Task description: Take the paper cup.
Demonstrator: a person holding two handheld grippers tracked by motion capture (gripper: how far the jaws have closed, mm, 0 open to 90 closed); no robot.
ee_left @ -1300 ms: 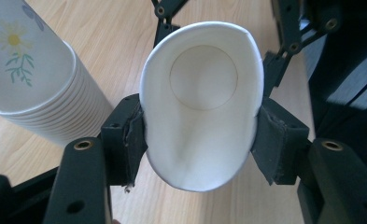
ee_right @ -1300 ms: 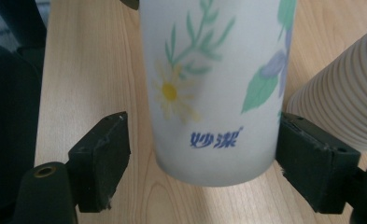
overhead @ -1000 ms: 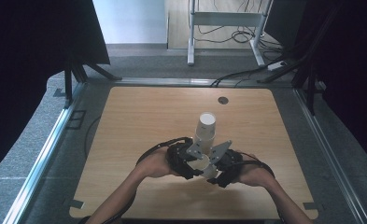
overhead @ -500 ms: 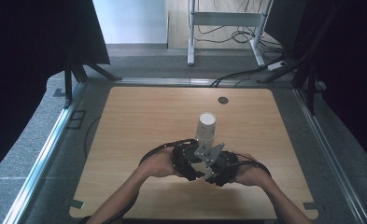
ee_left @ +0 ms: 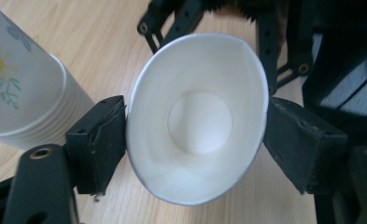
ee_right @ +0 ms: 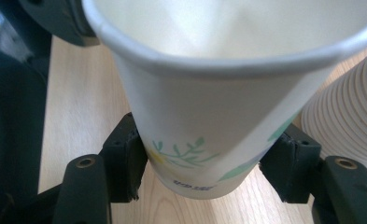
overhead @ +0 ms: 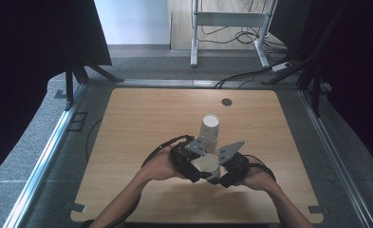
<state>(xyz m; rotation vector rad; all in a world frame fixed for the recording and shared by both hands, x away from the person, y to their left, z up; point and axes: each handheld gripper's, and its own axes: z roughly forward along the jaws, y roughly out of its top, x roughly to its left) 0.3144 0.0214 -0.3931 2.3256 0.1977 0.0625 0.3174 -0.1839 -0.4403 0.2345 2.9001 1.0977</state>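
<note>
High view is showing both grippers meeting over the table's (overhead: 127, 142) near edge around a cup (overhead: 206, 164), just in front of the cup stack (overhead: 210, 128). Right gripper (ee_right: 204, 177) is clamping the cup's base. Left gripper (ee_left: 195, 135) has just been opening, its pads flanking the squashed rim; contact is unclear.

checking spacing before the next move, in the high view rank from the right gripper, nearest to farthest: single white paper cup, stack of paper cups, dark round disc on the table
1. Single white paper cup: at the right gripper, between both grippers.
2. Stack of white paper cups: just beyond, toward the table's middle.
3. Dark round disc: farthest, near the wooden table's far edge.
</note>
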